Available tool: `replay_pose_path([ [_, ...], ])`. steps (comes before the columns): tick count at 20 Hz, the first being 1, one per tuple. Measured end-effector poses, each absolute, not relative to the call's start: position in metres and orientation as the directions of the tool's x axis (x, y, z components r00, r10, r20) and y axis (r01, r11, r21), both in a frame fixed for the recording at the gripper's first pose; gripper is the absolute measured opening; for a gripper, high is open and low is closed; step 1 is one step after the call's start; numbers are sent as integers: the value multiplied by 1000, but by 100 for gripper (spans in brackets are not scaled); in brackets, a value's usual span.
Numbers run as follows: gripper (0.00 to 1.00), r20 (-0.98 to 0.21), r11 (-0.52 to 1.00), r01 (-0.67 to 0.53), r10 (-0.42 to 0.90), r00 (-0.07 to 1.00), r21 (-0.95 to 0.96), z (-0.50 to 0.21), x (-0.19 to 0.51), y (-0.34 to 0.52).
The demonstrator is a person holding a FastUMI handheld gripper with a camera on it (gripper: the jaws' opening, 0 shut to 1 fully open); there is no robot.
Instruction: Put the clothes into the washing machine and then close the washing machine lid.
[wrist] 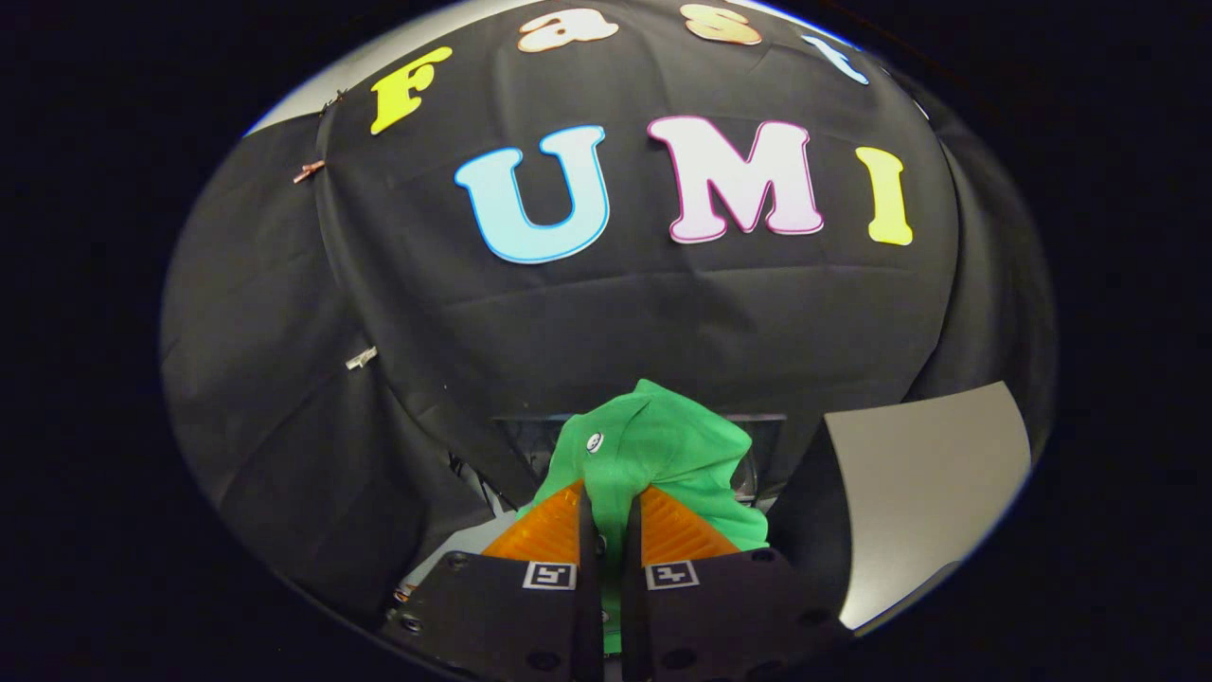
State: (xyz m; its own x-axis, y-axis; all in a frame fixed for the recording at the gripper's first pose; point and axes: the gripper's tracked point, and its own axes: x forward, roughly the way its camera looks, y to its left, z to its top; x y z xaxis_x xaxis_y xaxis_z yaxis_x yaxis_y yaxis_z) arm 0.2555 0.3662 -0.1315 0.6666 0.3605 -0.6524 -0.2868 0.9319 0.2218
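My gripper (611, 511) is shut on a bright green garment (663, 450), with a fold of the cloth pinched between both fingers. The garment bunches up ahead of the fingertips and hangs down around them; a small round white badge shows on its left side. It is held up in the air against the black cloth wall. Just behind the garment I see a dark framed panel (530, 431), mostly hidden by the cloth, which may be part of the washing machine. I cannot tell whether its lid is open.
A pale grey flat panel (923, 493) stands to the right of the fingers, leaning back. The black booth wall (568, 322) rises close behind everything. Small metal clips (361, 358) hold the cloth on the left.
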Motion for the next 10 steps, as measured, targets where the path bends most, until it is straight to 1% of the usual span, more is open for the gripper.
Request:
replay_pose_path([
  [6, 12, -726, 935, -296, 341, 598, 195, -225, 249, 390],
  [10, 12, -747, 943, -297, 307, 590, 153, -280, 249, 391],
])
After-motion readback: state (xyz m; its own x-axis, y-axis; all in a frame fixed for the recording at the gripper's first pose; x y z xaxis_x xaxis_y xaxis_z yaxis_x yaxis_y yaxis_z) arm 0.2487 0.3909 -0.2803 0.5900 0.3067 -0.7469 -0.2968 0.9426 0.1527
